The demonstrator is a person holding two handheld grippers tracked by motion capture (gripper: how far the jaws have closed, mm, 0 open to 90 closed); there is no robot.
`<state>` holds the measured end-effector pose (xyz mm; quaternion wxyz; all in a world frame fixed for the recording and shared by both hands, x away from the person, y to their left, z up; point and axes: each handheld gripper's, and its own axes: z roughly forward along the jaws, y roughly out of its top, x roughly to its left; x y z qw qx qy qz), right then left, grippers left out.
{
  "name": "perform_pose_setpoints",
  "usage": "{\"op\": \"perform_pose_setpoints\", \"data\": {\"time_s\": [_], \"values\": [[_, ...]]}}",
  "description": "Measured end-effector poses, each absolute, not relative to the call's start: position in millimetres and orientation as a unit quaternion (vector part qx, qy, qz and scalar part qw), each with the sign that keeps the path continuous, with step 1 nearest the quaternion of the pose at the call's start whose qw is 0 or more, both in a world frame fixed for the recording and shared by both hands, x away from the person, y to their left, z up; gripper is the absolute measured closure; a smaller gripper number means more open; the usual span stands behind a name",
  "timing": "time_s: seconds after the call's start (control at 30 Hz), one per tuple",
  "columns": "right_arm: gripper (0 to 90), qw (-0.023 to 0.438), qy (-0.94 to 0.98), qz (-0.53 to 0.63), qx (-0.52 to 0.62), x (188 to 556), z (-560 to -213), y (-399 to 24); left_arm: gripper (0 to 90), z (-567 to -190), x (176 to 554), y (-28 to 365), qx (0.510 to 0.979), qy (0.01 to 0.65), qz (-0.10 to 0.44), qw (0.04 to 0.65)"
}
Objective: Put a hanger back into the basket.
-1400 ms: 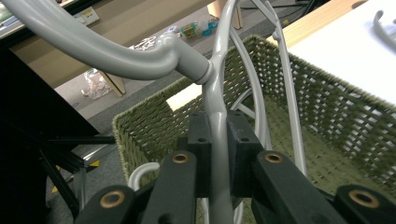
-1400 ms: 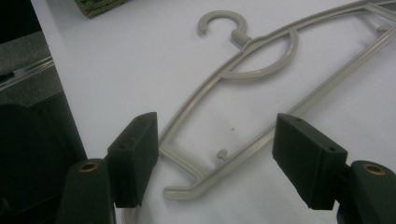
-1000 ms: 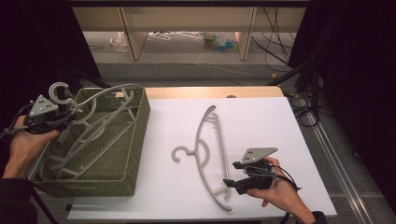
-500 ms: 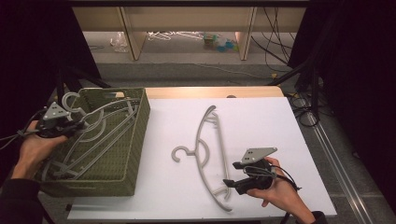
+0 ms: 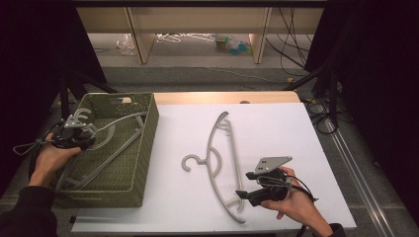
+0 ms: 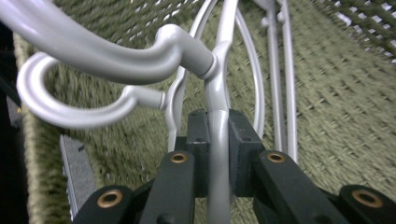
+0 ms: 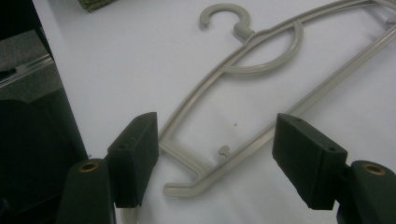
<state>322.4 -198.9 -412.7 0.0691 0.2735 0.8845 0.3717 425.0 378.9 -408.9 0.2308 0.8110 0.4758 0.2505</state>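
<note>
Moved since the earlier frame: left gripper (image 5: 74,132), jaws clamped on a grey moulded-plastic hanger (image 6: 218,140), has sunk with it into the green woven basket (image 5: 143,148) at the table's left edge, onto another hanger there. Right gripper (image 5: 243,194), jaws apart, hand resting near the front edge, frames the end of a second hanger (image 5: 222,163) lying flat mid-table. No readable writing.
</note>
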Motion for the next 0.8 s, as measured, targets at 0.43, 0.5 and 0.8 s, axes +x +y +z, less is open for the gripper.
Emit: {"op": "perform_pose_setpoints", "data": {"time_s": [0.43, 0.5, 0.8], "values": [[30.5, 0.069, 0.88, 0.377, 0.281, 323, -414, -198, 48.7, -366, 389, 355, 0.715, 0.509, 0.293, 0.38], [29.4, 0.071, 0.877, 0.38, 0.287, 323, -415, -197, 42.1, -359, 377, 340, 0.705, 0.501, 0.297, 0.404], [22.6, 0.086, 0.856, 0.403, 0.313, 326, -421, -196, 26.4, -366, 335, 259, 0.701, 0.438, 0.255, 0.503]]}}
